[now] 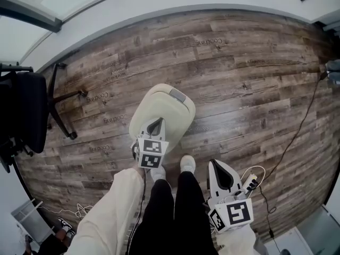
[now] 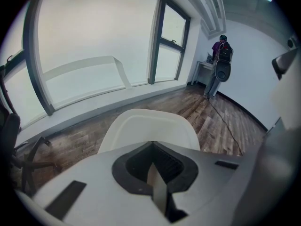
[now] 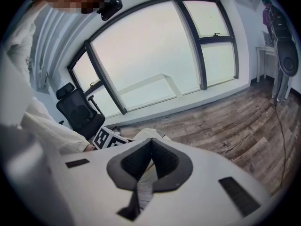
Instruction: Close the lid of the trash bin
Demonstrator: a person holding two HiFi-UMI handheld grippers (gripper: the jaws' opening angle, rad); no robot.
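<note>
Wood-plank flooring (image 1: 239, 73) fills most of my head view, running up to a white wall under a big dark-framed window (image 2: 94, 46). On it, close in front of my operator's feet, stands the trash bin (image 1: 164, 110), cream-coloured and rounded. Its lid (image 2: 150, 126) lies flat down on the body, with a small grey pad at the far edge.

A black office chair (image 1: 26, 116) stands well apart at the left, one leg of its base reaching toward the bin but not touching it. Far down the room, in the left gripper view, a person (image 2: 221, 55) stands with their back to me beside a small white table (image 2: 203, 69).

The left gripper (image 1: 155, 127) hangs over the near edge of the lid. I cannot tell whether it touches. In its own view the fingers meet at the tips, with nothing in the dark padded hollow behind them. The right gripper (image 1: 222, 175) sits lower and to the right of the bin, beside the black trouser legs. Its fingers are also drawn together at the tips, holding nothing.

A thin dark cable (image 1: 297, 126) runs across the boards on the right. A white power strip (image 1: 252, 184) lies just beside the right gripper. Two white shoes (image 1: 187, 163) stand just beside the bin's near side.
</note>
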